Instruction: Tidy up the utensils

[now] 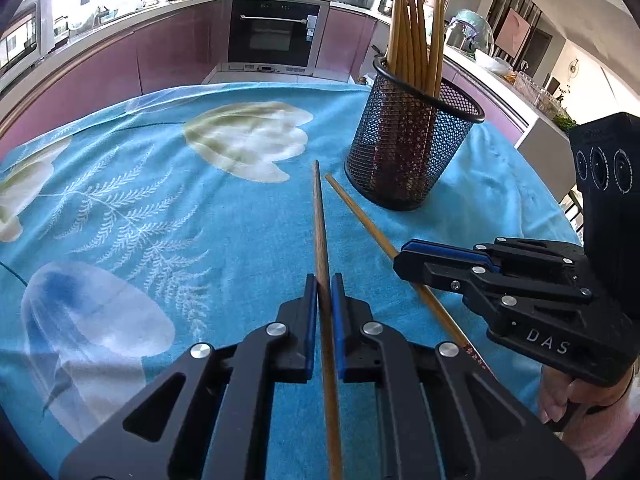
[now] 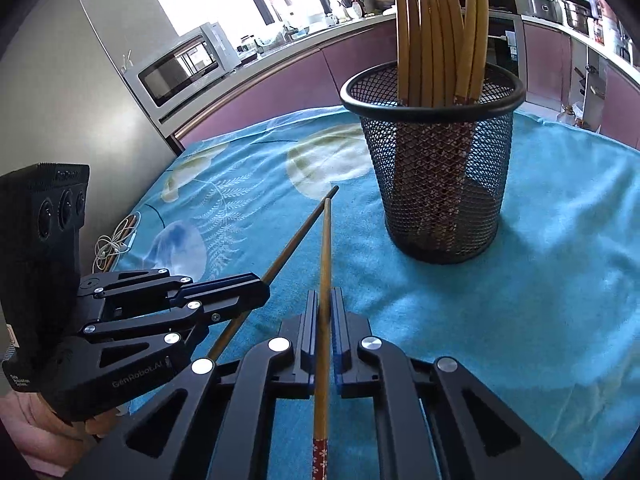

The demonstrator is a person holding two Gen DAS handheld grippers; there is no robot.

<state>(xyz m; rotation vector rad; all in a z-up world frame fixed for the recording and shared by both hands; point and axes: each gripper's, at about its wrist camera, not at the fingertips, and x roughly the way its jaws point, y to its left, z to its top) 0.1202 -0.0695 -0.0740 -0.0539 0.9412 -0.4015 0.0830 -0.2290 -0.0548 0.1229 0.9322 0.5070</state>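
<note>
A black mesh cup (image 1: pixel 408 148) (image 2: pixel 436 176) stands upright on the blue cloth and holds several wooden chopsticks (image 1: pixel 416 32) (image 2: pixel 436 28). My left gripper (image 1: pixel 325 280) is shut on a darker brown chopstick (image 1: pixel 320 216), which points toward the cup. It also shows in the right wrist view (image 2: pixel 296 236), with the left gripper (image 2: pixel 264 292) at the left. My right gripper (image 2: pixel 325 300) is shut on a lighter chopstick (image 2: pixel 326 248) with a red patterned end. In the left wrist view the right gripper (image 1: pixel 400 258) holds that chopstick (image 1: pixel 360 216) just right of mine.
A blue floral cloth (image 1: pixel 160 200) (image 2: pixel 560 240) covers the table. A coiled white cable (image 2: pixel 116 240) lies at its left edge. Pink kitchen cabinets, an oven (image 1: pixel 276 32) and a microwave (image 2: pixel 180 68) stand beyond the table.
</note>
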